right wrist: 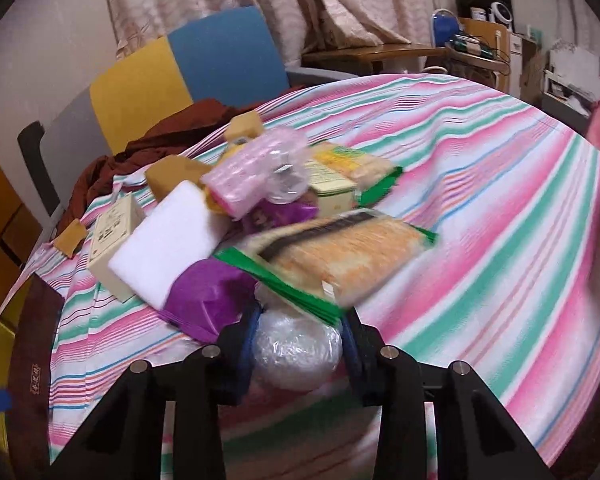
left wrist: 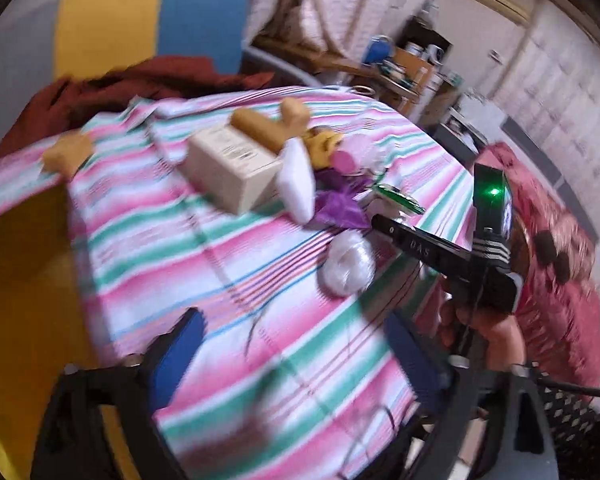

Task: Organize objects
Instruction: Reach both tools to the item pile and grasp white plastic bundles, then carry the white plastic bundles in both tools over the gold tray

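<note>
A ball wrapped in clear plastic (right wrist: 296,356) lies on the striped tablecloth (right wrist: 480,220), at the near edge of a pile. My right gripper (right wrist: 302,320) is shut on it, one blue pad against each side. The pile holds a green-edged cracker pack (right wrist: 340,260), a purple bag (right wrist: 212,296), a white foam block (right wrist: 172,240), a cream box (right wrist: 114,236) and a pink bubble-wrapped item (right wrist: 252,168). My left gripper (left wrist: 296,332) hangs open over bare cloth, nothing between its fingers. Its view shows the ball (left wrist: 346,266) beside the right gripper's black housing (left wrist: 440,248).
A blue and yellow chair (right wrist: 204,64) with a maroon cloth (right wrist: 140,148) stands behind the table. A yellow cabinet (left wrist: 20,280) is at the left edge. A person in a pink garment (left wrist: 548,280) is at the right. Cardboard tubes (left wrist: 260,128) lie behind the box.
</note>
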Available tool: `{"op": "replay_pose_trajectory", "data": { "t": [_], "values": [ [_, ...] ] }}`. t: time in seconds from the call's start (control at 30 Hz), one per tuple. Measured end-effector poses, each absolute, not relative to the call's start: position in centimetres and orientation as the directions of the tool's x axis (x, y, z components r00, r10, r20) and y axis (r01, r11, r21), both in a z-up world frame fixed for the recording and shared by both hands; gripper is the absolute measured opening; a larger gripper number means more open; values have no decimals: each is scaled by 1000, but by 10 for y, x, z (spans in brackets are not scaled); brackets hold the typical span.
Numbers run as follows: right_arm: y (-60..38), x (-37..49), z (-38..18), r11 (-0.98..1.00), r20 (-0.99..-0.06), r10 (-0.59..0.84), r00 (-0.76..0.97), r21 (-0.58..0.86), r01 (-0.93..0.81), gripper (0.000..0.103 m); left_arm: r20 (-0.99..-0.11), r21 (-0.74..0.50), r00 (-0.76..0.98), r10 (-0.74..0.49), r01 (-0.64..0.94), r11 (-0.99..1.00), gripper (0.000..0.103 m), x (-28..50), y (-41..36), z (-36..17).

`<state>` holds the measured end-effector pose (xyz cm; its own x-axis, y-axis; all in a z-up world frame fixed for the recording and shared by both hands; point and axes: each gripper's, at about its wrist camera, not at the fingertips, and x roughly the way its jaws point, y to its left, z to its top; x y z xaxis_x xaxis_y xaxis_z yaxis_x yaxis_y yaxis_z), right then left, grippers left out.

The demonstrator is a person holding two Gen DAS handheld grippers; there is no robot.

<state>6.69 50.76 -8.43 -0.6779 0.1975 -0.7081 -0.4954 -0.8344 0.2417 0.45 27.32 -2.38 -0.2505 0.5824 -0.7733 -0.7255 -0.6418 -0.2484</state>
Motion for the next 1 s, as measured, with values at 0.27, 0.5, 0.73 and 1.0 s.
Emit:
{"op": "replay_pose_trajectory", "data": {
  "t": [0.27, 0.5, 0.73, 1.0],
  "values": [
    [509, 77, -92, -840, -670, 211, -712, 248, -482, 38, -783, -118, -276, 557, -814, -569, 102, 0, 343, -48],
    [505, 77, -95, -845, -638, 238, -733, 236, -480, 38, -793, -66, -273, 544, -850, -522, 94, -8, 376, -67],
    [503, 77, -96, -846, -629, 247, -737, 232, -481, 38, -807, -10, -287, 515, -867, -499, 52, -4, 383, -84],
    [499, 75, -97, -850, -626, 264, -734, 208, -484, 38, -777, -21, -318, 544, -850, -527, 43, 6, 372, -87]
  ]
}}
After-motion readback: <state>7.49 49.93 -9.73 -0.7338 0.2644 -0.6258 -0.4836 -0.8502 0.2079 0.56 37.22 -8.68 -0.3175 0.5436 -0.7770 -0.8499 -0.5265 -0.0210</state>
